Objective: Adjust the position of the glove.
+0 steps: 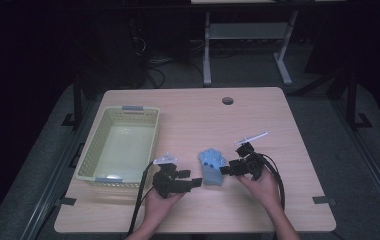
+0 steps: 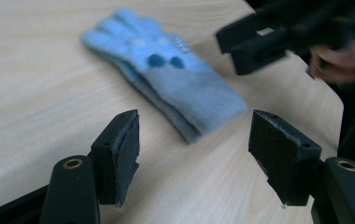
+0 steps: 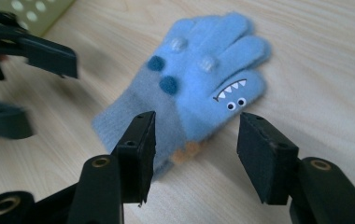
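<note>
A light blue knitted glove (image 1: 212,166) lies flat on the wooden table, fingers pointing away from the person. It has dark blue and white pom-poms and a small shark face (image 3: 231,95) on its thumb side. My left gripper (image 1: 196,183) is open just left of the glove's cuff (image 2: 199,100), nothing between its jaws. My right gripper (image 1: 226,170) is open at the glove's right edge, its jaws standing over the thumb side (image 3: 192,133) without touching. Each gripper also appears blurred in the other's view.
A pale green plastic basket (image 1: 94,150) with nothing in it stands at the table's left side. A thin white stick (image 1: 251,138) lies beyond the right gripper. A round cable hole (image 1: 227,100) is near the far edge. Bare table surface lies behind the glove.
</note>
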